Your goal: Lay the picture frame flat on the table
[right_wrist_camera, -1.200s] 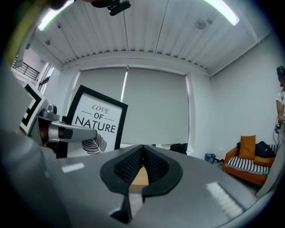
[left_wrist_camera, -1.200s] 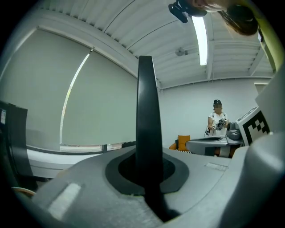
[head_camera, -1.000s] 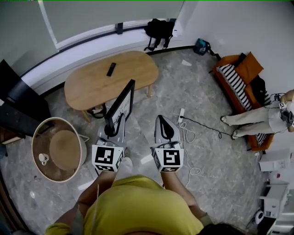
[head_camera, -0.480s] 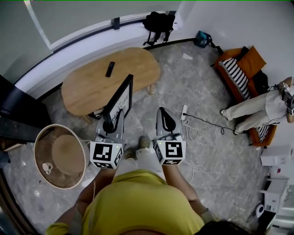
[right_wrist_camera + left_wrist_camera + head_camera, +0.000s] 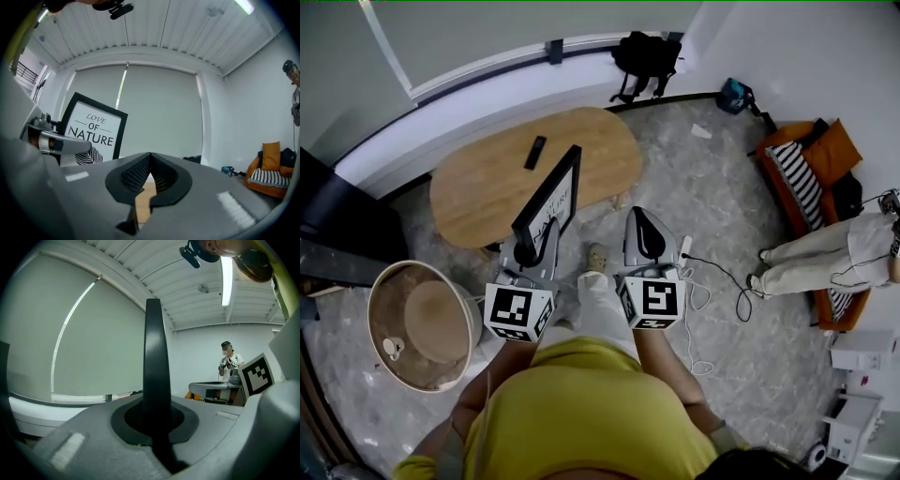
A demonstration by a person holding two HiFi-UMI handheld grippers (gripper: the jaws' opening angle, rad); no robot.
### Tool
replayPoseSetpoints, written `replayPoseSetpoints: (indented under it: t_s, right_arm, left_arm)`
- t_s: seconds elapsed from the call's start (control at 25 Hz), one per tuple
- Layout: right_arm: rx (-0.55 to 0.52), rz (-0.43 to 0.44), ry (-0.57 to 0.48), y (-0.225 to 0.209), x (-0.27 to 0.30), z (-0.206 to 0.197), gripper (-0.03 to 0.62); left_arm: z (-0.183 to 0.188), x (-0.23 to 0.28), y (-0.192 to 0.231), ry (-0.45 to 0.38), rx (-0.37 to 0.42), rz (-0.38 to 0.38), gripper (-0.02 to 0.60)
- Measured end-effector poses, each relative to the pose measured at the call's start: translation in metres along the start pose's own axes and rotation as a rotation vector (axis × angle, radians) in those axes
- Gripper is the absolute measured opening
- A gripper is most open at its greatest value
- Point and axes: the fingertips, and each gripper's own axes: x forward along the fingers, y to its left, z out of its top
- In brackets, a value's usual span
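Now: left gripper [image 5: 528,255] is clamped on the picture frame [image 5: 551,199], jaws pinching its lower edge. In the left gripper view the frame [image 5: 154,357] runs up between the pads as a dark bar, edge-on. It is held upright in the air, centre-left of the head view, its top overlapping the near rim of the table [image 5: 478,192] and resting on nothing visible. Right gripper [image 5: 645,234] is empty, jaws pressed together, level with the left one and apart from the frame.

Handling, as a guess: stiff, thin and fairly light, with a black border round a printed face [image 5: 91,133], likely glazed and so breakable. A single pinch low on one edge leaves it free to swing. A second hold on the far edge would steady the tilt before setting it down gently.

Surroundings:
- The remote [image 5: 535,152] lies on the wood toward the upper middle, with bare top to its left.
- A round basket table [image 5: 380,291] sits lower left, just beside the table.
- The person's shoe [image 5: 596,255] is between the grippers.
- A white cable [image 5: 698,281] trails on the floor right of centre.
- A seated person [image 5: 825,258] and an orange sofa [image 5: 820,155] are at far right, well apart.
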Motion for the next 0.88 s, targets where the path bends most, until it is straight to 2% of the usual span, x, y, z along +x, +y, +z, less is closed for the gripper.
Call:
replayPoseSetpoints:
  t_s: [0.16,0.6,0.88]
  right_arm:
    - [0.011,0.020,0.020,-0.028,0.047,-0.007,0.000]
    - [0.009,0.126,0.051,-0.126,0.213,-0.020,0.000]
    - [0.014,0.176,0.088,-0.171,0.273,-0.038,0.000]
  left_arm:
    - [-0.001,0.049,0.010,0.005,0.000,0.003,0.008]
    - [-0.006,0.233,0.041,0.037,-0.037,0.017,0.008]
    - [-0.012,0.308,0.052,0.051,-0.063,0.043,0.008]
